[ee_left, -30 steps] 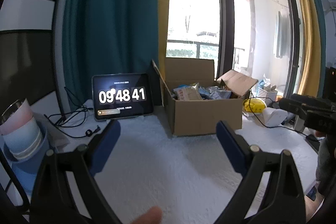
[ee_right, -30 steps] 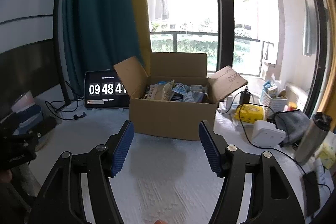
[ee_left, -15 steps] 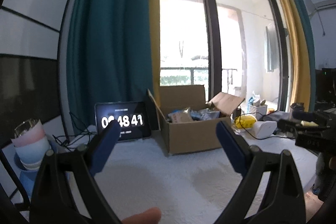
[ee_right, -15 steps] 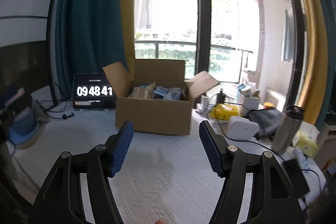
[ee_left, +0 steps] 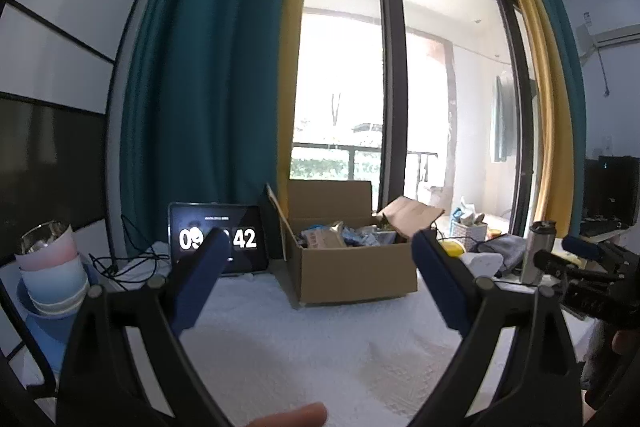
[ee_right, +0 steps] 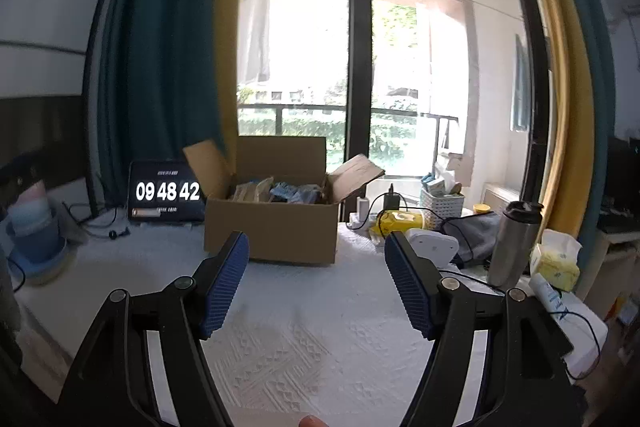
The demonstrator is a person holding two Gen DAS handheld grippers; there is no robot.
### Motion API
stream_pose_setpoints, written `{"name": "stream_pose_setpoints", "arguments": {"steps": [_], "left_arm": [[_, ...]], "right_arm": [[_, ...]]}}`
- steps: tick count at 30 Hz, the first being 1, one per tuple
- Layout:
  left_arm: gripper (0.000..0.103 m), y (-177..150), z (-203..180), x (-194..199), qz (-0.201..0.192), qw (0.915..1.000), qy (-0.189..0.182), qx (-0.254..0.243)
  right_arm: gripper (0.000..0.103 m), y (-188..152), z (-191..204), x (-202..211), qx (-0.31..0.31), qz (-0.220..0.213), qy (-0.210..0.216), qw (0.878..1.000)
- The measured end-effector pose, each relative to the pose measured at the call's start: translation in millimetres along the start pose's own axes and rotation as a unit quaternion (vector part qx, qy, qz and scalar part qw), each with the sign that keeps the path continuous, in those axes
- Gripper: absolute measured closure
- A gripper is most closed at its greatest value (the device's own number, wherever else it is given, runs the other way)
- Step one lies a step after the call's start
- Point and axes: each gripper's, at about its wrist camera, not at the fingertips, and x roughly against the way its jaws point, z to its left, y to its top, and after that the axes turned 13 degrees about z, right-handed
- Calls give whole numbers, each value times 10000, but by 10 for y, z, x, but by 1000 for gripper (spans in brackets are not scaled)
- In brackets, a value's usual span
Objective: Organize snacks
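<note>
We see the snacks (ee_right: 280,190) lying together inside the open cardboard box (ee_right: 272,231), which stands near the far edge of the table (ee_right: 280,339), beside the tablet clock (ee_right: 166,193). No snack lies on the white cloth in front of the box. Both grippers point at the box with nothing between their blue pads. The right gripper (ee_right: 316,287) has its jaws spread wide, and the box is straight ahead of it. The left gripper (ee_left: 320,283) is spread wide too, and the box sits between its fingers. The long side of the box faces us. This fits either snacks already collected or snacks waiting to be unpacked.
</note>
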Motion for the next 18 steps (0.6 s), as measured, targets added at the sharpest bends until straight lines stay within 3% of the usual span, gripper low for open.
{"name": "stream_pose_setpoints", "arguments": {"steps": [18], "left_arm": [[10, -17, -88, -44, 210, 9992, -327, -25]], "right_arm": [[29, -19, -54, -47, -143, 81, 45, 9999]]}}
